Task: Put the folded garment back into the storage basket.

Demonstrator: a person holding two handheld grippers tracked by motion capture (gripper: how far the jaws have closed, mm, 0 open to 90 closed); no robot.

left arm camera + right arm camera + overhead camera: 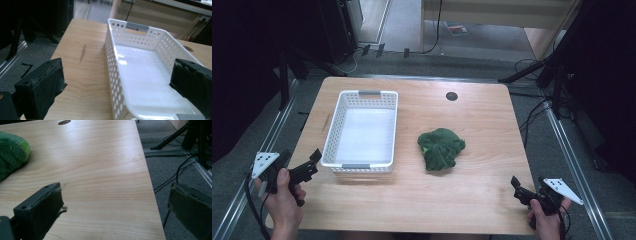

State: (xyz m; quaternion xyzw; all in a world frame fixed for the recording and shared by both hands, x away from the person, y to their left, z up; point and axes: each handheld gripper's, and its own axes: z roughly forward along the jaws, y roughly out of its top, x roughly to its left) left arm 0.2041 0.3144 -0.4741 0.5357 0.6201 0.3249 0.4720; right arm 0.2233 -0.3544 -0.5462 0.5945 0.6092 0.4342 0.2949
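A crumpled green plush cloth (441, 148) lies on the wooden table right of centre; its edge shows at the far left of the right gripper view (11, 152). A white perforated basket (360, 131) stands empty on the table's left half and spreads across the left gripper view (140, 72). My left gripper (310, 165) hovers at the front left corner, just left of the basket's near end, jaws open with nothing between them (117, 85). My right gripper (517, 187) sits at the front right edge, open and empty (115, 212), well right of the cloth.
A dark round cable hole (452, 96) sits near the table's far edge. Dark stands and cables (542, 75) crowd the floor at the right, and metal rails (267, 135) run along both sides. Bare wood (412, 195) spans the front of the table.
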